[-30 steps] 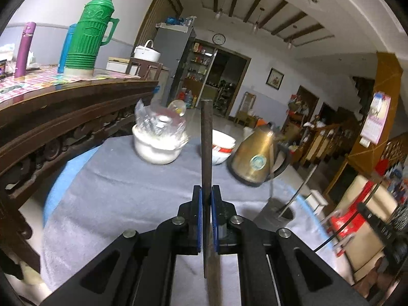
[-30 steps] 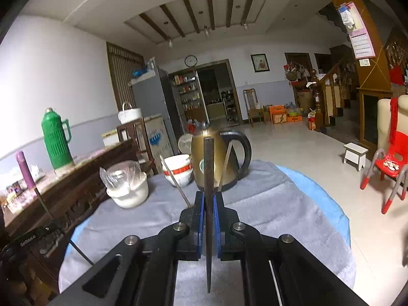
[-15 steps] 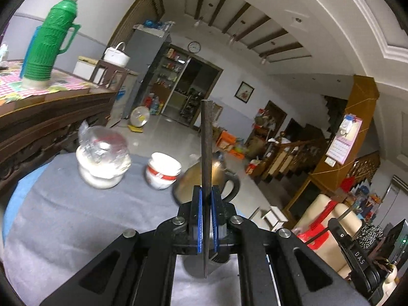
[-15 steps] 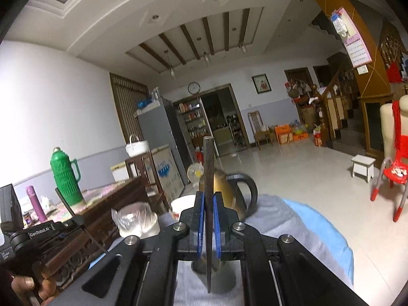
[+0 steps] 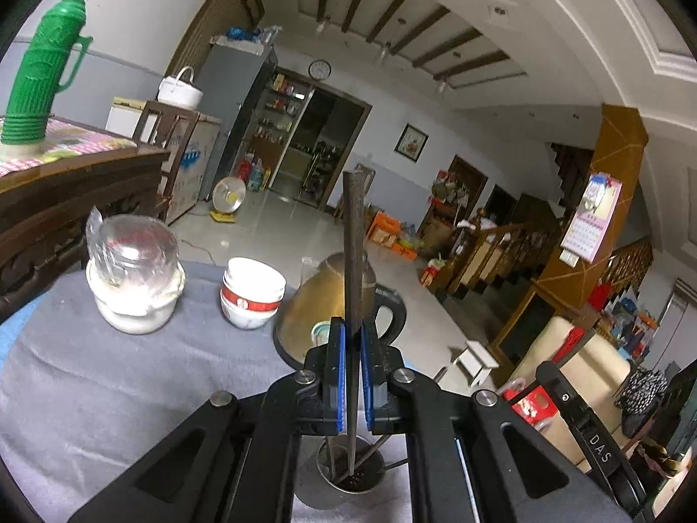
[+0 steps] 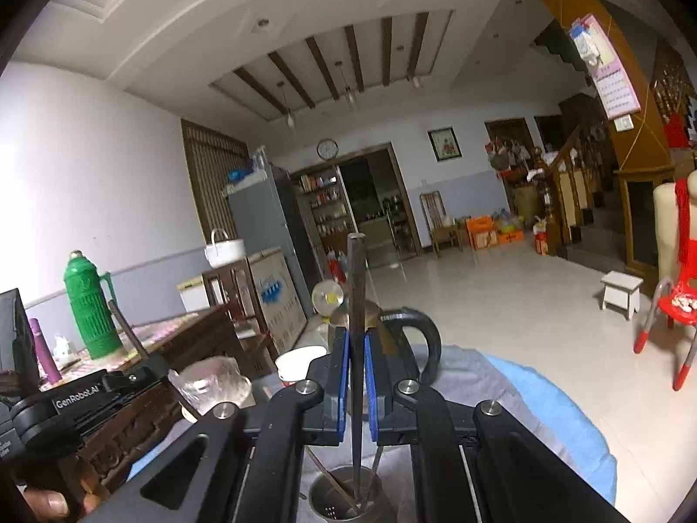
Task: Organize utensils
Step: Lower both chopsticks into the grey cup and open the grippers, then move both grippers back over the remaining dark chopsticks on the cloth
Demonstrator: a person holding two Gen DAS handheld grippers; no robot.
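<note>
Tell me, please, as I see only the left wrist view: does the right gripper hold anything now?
Observer: Yes. The right gripper has its jaws shut on a dark chopstick, which stands upright.
Operator: Where is its lower end?
Observer: It lines up with the opening of the metal holder. I cannot tell whether it is inside.
Operator: Is anything beside the green flask?
Observer: A purple bottle stands to its left on the wooden sideboard.
</note>
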